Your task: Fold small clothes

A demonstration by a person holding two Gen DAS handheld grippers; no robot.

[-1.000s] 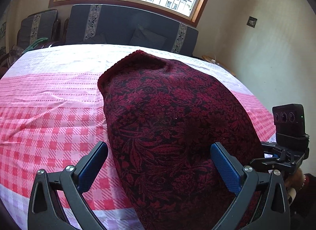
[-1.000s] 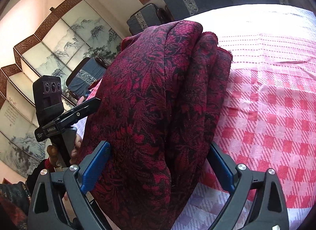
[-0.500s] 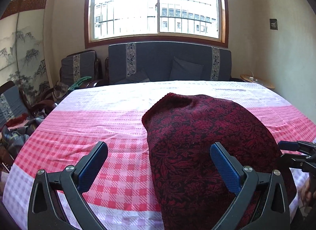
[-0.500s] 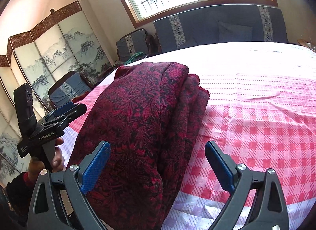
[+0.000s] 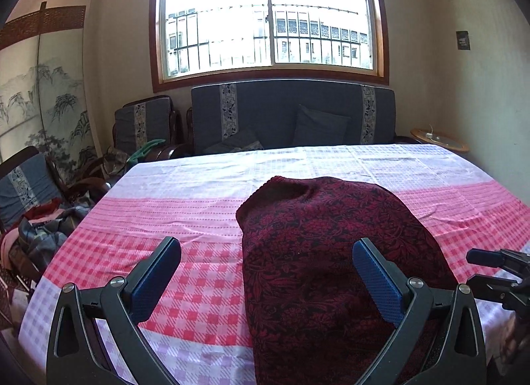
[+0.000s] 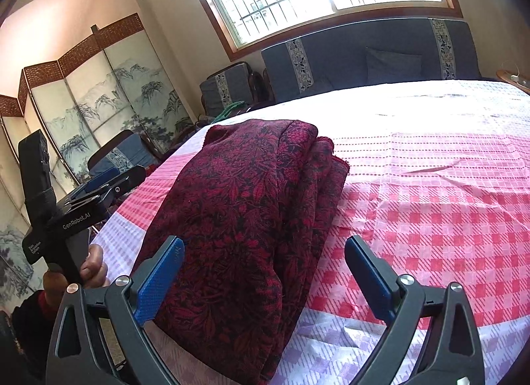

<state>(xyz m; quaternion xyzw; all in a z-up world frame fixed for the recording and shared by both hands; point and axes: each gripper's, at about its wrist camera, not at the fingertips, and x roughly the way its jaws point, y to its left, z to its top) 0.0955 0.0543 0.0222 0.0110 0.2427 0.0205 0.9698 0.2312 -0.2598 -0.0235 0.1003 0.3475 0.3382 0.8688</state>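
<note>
Both grippers, left (image 5: 266, 275) and right (image 6: 263, 277), have drawn back with fingers open, holding nothing. The red garment (image 6: 251, 206) now lies folded on the worktop (image 6: 430, 219); this fold seems finished.

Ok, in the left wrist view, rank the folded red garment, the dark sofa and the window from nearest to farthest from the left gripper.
1. folded red garment: on the checked tablecloth, reaching between the open fingers of the left gripper, toward the right one.
2. dark sofa: past the table's far edge.
3. window: on the wall above the sofa.
</note>
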